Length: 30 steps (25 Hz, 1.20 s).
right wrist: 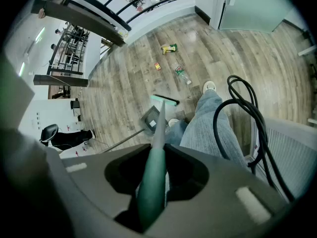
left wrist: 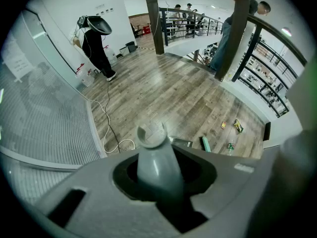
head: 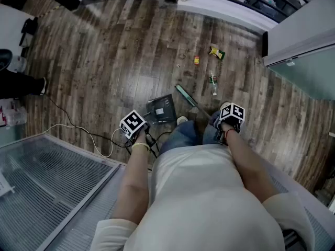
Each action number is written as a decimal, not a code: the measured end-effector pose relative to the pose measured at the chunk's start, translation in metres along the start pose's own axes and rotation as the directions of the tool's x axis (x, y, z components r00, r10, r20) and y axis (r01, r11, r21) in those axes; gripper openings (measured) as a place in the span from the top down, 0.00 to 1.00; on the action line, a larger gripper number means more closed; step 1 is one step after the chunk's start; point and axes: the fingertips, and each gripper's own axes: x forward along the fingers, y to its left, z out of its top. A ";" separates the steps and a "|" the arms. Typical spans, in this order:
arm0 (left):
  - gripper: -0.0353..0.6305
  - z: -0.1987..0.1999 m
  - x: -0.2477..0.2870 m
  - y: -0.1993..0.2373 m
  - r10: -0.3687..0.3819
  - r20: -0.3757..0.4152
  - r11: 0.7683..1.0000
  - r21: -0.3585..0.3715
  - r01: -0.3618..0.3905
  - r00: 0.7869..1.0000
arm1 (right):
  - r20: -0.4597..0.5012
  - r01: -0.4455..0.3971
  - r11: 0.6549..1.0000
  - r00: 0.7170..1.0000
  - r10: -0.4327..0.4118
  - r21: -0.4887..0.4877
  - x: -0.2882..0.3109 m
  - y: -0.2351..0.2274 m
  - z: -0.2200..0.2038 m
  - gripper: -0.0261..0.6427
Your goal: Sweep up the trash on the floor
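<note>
grating (head: 47, 187): ribbed metal panel, lower left of the head view
white cable (left wrist: 126, 142): lies looped just beside the grating
bystander (left wrist: 94, 48): dark-clothed, standing by the white wall
railing (left wrist: 193, 16): dark bars, far side

White short-sleeved shirt (head: 209, 203), plain, loose. Below shirt hem: faded blue jeans (head: 184, 135), pale shoe (head: 181, 120) at the end of them. Beyond shirt's left sleeve: thin yellow-green wristband (head: 140, 146), then left gripper (head: 137, 132), grey moulded shell, white cube (head: 133, 123) on top with black square markers. Beyond shirt's right sleeve: red wristband (head: 229, 132), then right gripper (head: 228, 121), same grey shell, same marked cube. Black cables (right wrist: 215, 133) in loops below shirt, beside jeans.
</note>
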 end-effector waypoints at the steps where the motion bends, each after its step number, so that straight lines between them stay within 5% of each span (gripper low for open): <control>1: 0.81 0.000 0.001 0.000 0.000 0.000 1.000 0.000 0.000 1.000 | 0.001 0.000 1.000 1.000 0.000 -0.001 0.001 0.000 0.000 0.82; 30: 0.81 -0.003 -0.001 0.002 -0.005 0.010 1.000 -0.005 0.005 1.000 | 0.030 -0.019 1.000 0.999 0.019 0.010 -0.005 -0.005 -0.002 0.82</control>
